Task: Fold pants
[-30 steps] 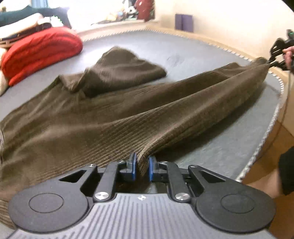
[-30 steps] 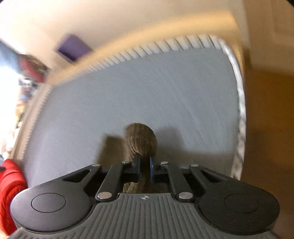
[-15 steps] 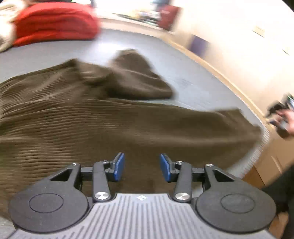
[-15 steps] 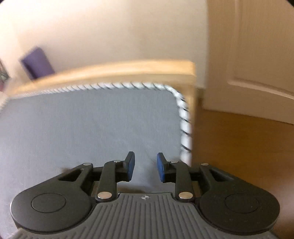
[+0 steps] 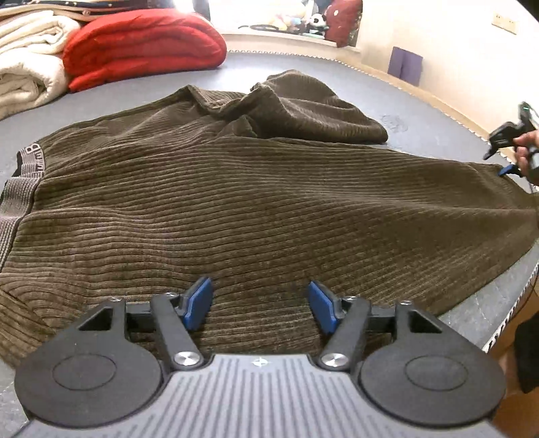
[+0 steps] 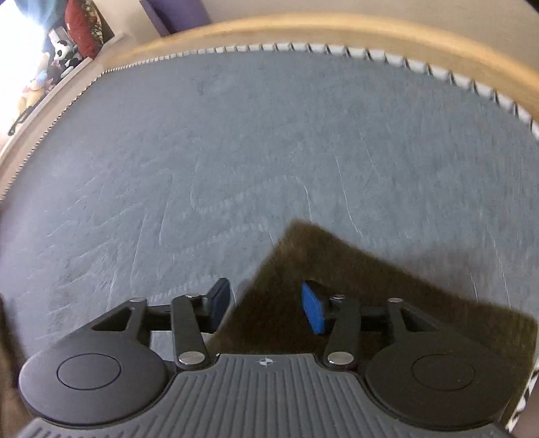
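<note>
Brown corduroy pants (image 5: 256, 209) lie spread on the grey mattress (image 5: 421, 111), waistband (image 5: 20, 182) at the left, one leg stretched to the right, the other leg bunched at the back (image 5: 303, 101). My left gripper (image 5: 258, 305) is open and empty just above the near edge of the cloth. My right gripper (image 6: 266, 308) is open over the leg's hem corner (image 6: 353, 269), holding nothing. In the left wrist view the right gripper (image 5: 508, 158) is at the far right by the hem.
A folded red duvet (image 5: 141, 43) and a cream blanket (image 5: 23, 74) lie at the back left of the mattress. The wooden bed frame (image 6: 303, 27) runs around the mattress edge. The mattress edge and floor are at the right (image 5: 505, 330).
Both grippers have let go of the pants and opened. The stretched leg has dropped flat on the mattress. The right gripper has come back over the hem corner.
</note>
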The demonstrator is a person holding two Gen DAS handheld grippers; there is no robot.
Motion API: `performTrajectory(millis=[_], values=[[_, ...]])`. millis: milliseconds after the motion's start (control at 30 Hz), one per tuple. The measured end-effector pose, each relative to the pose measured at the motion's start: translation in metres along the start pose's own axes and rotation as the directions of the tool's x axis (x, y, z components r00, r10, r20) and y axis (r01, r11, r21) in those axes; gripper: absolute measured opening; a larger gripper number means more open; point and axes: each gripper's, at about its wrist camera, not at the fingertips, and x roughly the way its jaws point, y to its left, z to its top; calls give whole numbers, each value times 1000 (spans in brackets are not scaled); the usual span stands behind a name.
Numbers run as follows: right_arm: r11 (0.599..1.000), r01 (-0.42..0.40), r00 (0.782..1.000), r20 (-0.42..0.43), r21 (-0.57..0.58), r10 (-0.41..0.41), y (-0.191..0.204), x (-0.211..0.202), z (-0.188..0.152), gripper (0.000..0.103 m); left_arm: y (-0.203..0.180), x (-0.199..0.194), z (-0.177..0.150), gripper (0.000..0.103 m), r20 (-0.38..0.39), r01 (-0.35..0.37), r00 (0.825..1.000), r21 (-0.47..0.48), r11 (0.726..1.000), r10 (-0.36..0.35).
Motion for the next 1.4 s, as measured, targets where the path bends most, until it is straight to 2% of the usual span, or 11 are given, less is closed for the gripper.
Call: performTrajectory(millis=[33,133,167,267,333,500,567,667,767,1000,1400], values=[[999,32,999,2,-36,-32,11,2,-1,57,2,-2,-4,72,0,8,1000,-2,1000,-8],[969,208,978,35,-132,-206,33,10,-2,17,2,4,-5,78,1,14,1000,9,1000,-14],[964,232,973,47,-133,-227,38,9,-3,12,1,6,-5,79,3,10,1000,16,1000,-10],[982,136,982,114,128,-151,17,-2,10,6,-1,5,-5,79,9,3,1000,14,1000,-3],[976,108,964,218,191,-149,6,-18,21,6,-2,5,-4,79,6,6,1000,14,1000,-6],[982,27,998,55,187,-38,-17,10,23,17,2,7,-3,79,-4,18,1000,11,1000,-18],[987,6,995,95,158,-21,-27,-6,27,35,2,8,-2,82,-6,25,1000,8,1000,-25],[989,-20,972,236,148,-16,-55,-47,31,44,-1,11,0,90,-9,35,999,13,999,-35],[990,-22,962,272,138,-16,-98,-73,29,45,-5,14,0,92,-9,30,1000,24,999,-30],[951,8,999,46,309,-23,-192,-85,-18,45,-5,17,3,92,-23,30,999,21,999,-30],[962,6,997,-78,273,16,-148,-72,-32,46,-4,17,2,92,-25,41,999,25,999,-40]])
